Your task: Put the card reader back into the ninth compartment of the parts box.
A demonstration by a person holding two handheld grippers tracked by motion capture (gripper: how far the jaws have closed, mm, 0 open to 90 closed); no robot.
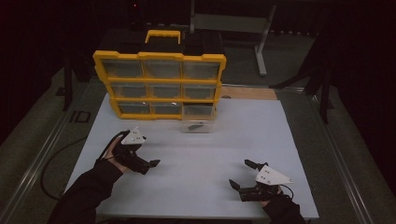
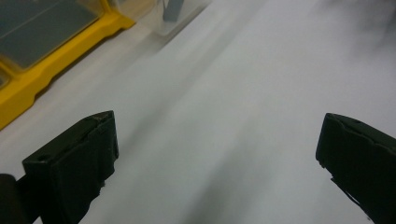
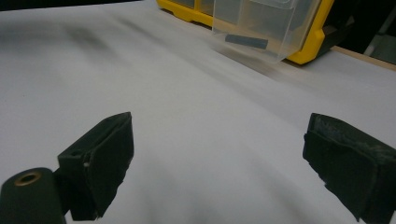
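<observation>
Overhead, a yellow plastic organizer [image 1: 159,84] w/ a looped carry handle stands tilted at the far edge of a smooth white board [image 1: 196,158], its front a grid of clear, boxy drawers. One clear drawer [image 1: 198,119] at the organizer's bottom-right corner is pulled out onto the board; a small dark oblong piece [image 1: 194,126] lies inside it.

Near the organizer's lower-left corner, the left gripper [image 1: 153,163] rests low over the board in a person's hand [image 1: 114,149], dark sleeve behind, grey three-cornered plate on top. Its matte black, blocky jaws stand wide apart w/ nothing between them; the left gripper view shows bare white surface in the gap [image 2: 217,154], the organizer's glossy yellow rim [image 2: 51,70] up left.

Well out from the organizer, toward the board's near-right corner, the right gripper [image 1: 241,173] also sits released, jaws spread, nothing held, a grey plate on top of it too. In the right gripper view [image 3: 217,158] the black pads look rubbery, the right one rough-edged; beyond them the see-thru drawer [image 3: 261,28] juts from the yellow frame, thin-walled and squared, w/ the flat dark strip [image 3: 246,41] seen thru its wall.

Around the board: dull grey-green tabletop [image 1: 322,140], a strip of bare wood [image 1: 250,92] right of the organizer, a metal frame [image 1: 233,23] behind it, dark surroundings.
</observation>
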